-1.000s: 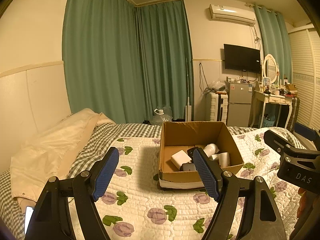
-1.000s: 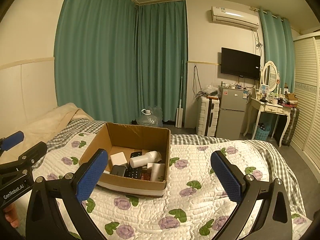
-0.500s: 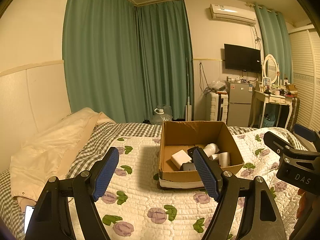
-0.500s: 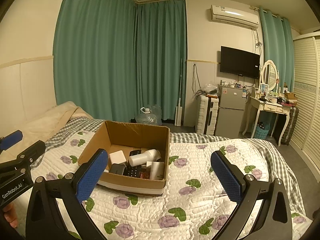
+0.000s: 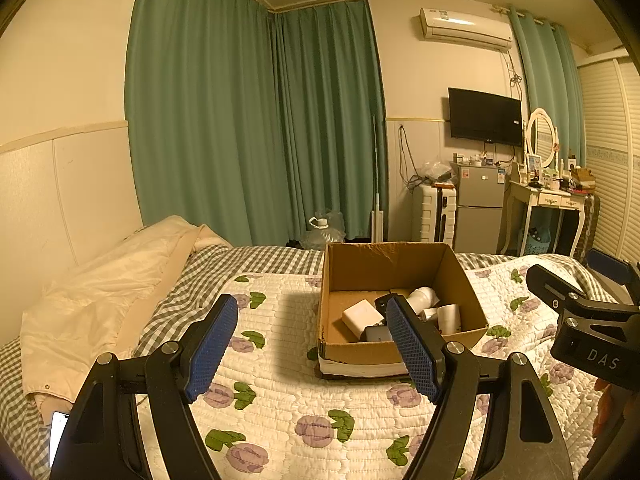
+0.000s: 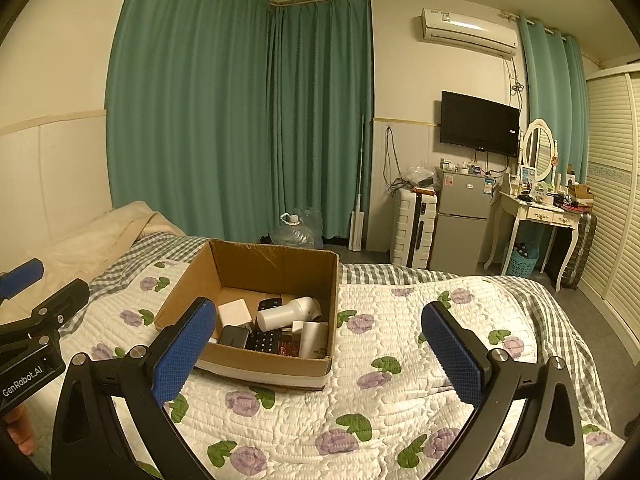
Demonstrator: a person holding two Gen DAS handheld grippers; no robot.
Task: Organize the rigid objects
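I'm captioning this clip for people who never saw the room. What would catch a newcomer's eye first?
The open cardboard box on the flowered quilt, mid-bed, with a white bottle, a white block and dark gadgets inside. Next, both blue-padded tongs, left and right, held open and empty in front. Behind them, green curtains fill the far wall.

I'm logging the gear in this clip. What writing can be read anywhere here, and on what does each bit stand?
"DAS": on the right claw's black body, seen from the left wrist.
"GenRobot.AI": on the left claw's black body, seen from the right wrist.
Air conditioner sticker, fridge stickers, calculator keys: too small to read.
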